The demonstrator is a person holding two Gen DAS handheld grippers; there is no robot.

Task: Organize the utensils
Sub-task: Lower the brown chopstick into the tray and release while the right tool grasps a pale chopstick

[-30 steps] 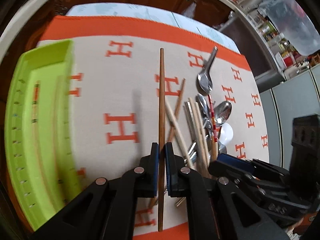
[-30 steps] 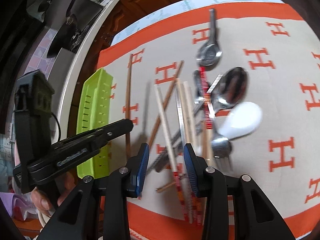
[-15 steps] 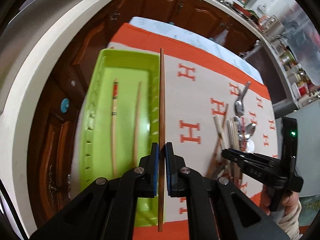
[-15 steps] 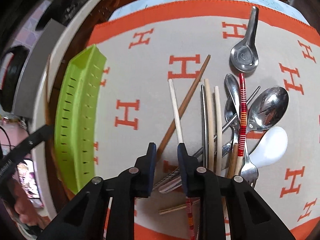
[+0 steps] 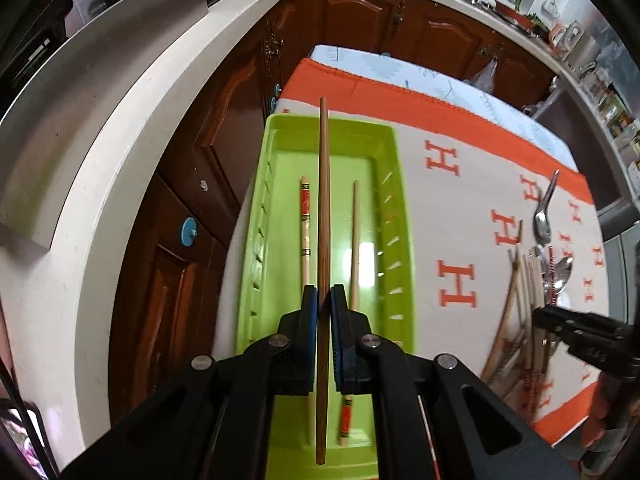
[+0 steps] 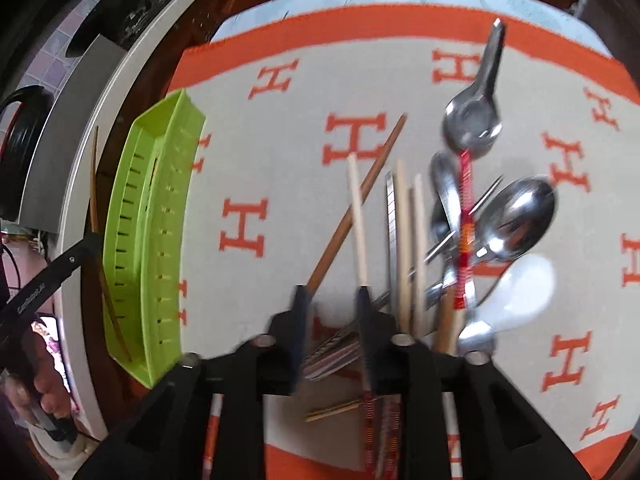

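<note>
Your left gripper's (image 5: 325,300) fingers pinch the dark chopstick (image 5: 324,200) mid-shaft, its long axis running along the green tray (image 5: 394,208) beneath, between two chopsticks already inside; your right gripper (image 6: 331,294), nothing gripped, is opening over the pile.

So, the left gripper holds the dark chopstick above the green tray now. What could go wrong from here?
1. The dark chopstick reaches about to the far wall of the green tray; let go carelessly, its tip may catch the rim.
2. It may drop across the two chopsticks already inside.
3. The right gripper, jaws opening over the crowded utensil pile, may take two pieces or scatter them.
</note>
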